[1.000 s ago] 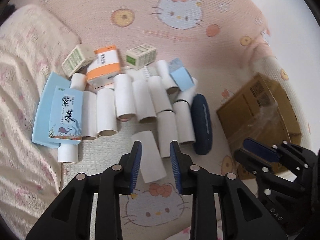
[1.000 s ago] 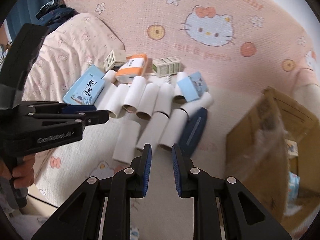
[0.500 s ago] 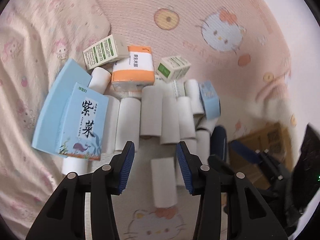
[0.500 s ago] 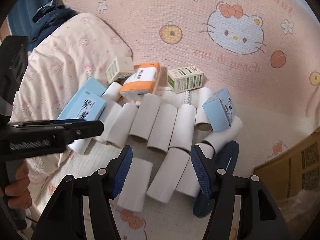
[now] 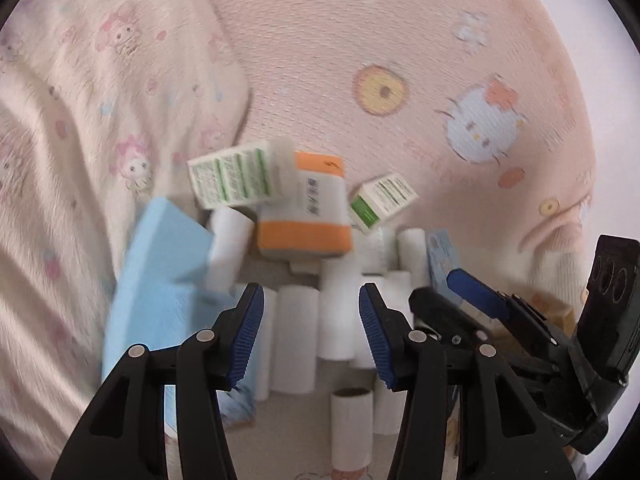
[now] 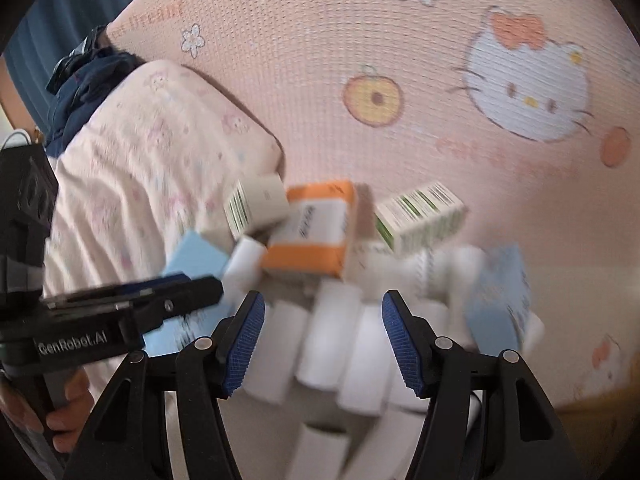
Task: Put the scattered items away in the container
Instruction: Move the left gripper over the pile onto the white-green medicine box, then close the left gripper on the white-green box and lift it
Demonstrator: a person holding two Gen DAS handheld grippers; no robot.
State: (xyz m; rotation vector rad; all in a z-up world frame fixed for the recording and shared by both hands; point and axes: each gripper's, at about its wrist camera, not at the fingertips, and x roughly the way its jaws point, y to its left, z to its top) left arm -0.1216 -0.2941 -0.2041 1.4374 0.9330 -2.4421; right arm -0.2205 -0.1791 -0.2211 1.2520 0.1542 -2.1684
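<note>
A pile of items lies on a pink Hello Kitty bedsheet. An orange-and-white box [image 5: 304, 208] [image 6: 310, 228] sits at the pile's back, with two green-striped white boxes [image 5: 236, 178] [image 5: 382, 200] beside it. Several white cardboard tubes [image 5: 298, 336] [image 6: 332, 336] lie in front. A large light blue box [image 5: 160, 280] lies at the left. My left gripper [image 5: 310, 334] is open, empty, above the tubes. My right gripper [image 6: 322, 340] is open, empty, over the tubes too; it also shows in the left wrist view [image 5: 476, 296].
A cream patterned pillow [image 5: 100, 120] lies left of the pile. A small light blue box [image 6: 498, 300] sits at the pile's right. The cardboard container [image 5: 556, 312] is mostly hidden behind the right gripper. A dark blue cloth [image 6: 84, 84] lies at the far left.
Both grippers have opened wider and moved forward and left over the pile, closer to the boxes. The cardboard container has slid out of the right wrist view.
</note>
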